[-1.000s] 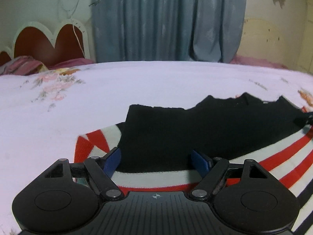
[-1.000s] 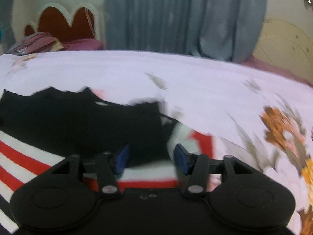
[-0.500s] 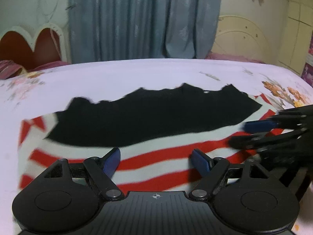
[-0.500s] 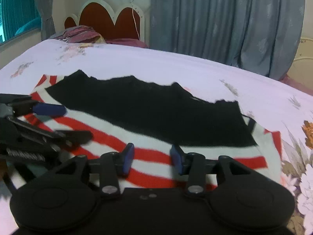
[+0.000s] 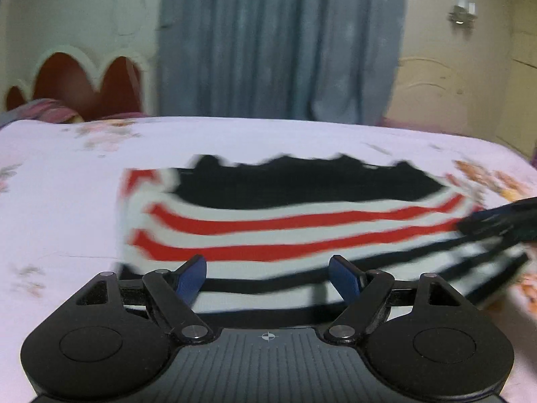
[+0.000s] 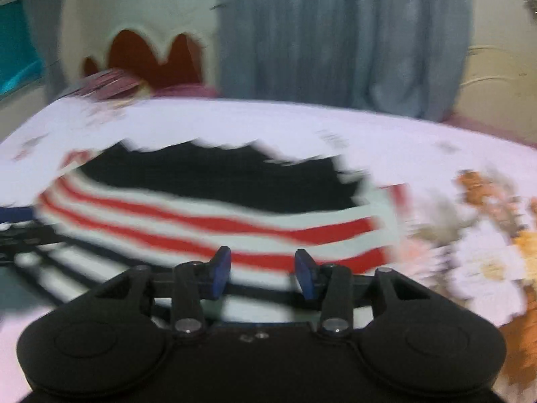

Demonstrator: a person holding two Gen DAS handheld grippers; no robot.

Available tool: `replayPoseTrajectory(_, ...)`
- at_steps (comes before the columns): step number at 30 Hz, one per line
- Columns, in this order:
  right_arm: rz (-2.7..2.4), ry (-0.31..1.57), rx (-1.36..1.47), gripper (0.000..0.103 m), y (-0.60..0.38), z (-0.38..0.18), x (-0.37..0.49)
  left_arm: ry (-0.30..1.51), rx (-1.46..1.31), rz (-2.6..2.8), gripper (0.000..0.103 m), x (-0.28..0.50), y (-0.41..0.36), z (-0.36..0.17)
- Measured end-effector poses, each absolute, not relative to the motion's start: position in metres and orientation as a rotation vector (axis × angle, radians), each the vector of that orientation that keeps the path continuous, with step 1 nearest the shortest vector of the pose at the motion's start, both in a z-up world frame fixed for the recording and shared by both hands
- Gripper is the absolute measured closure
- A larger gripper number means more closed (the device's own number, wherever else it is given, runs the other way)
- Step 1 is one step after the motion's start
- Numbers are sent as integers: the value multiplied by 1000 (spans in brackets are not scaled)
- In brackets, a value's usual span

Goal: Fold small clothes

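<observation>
A small sweater (image 5: pixel 295 225) lies flat on the bed, with a black top part, then red and white stripes, then black and white stripes nearest me. It also shows in the right wrist view (image 6: pixel 218 208). My left gripper (image 5: pixel 267 273) is open and empty, over the sweater's near edge. My right gripper (image 6: pixel 263 268) is open and empty, over the near stripes at the sweater's right side. The right gripper also shows in the left wrist view (image 5: pixel 503 218) at the sweater's right edge. Both views are blurred by motion.
The bed has a pale pink sheet (image 5: pixel 67 208) with flower prints (image 6: pixel 486 235). A red and white headboard (image 5: pixel 84 80) and pillows stand at the back left. A grey-blue curtain (image 5: pixel 278 43) hangs behind the bed.
Both grippers have pulled back from the sweater's black top part toward its near striped edge, so more of the sweater shows. Both stay open.
</observation>
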State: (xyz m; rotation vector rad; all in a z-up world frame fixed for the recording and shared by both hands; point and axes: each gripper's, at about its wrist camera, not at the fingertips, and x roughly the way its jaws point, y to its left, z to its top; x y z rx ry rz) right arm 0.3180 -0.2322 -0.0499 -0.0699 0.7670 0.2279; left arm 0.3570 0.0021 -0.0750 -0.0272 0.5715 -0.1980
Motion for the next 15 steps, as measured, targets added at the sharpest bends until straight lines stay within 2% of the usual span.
replayPoseTrajectory(6, 210, 857, -177, 62, -195, -70, 298, 653, 79, -238, 24, 349, -39, -96)
replayPoseTrajectory(11, 219, 872, -150, 63, -210, -63, 275, 637, 54, -217, 24, 336, -16, -90)
replayPoseTrajectory(15, 36, 775, -53, 60, -255, -38, 273, 620, 32, -130, 24, 334, 17, -83)
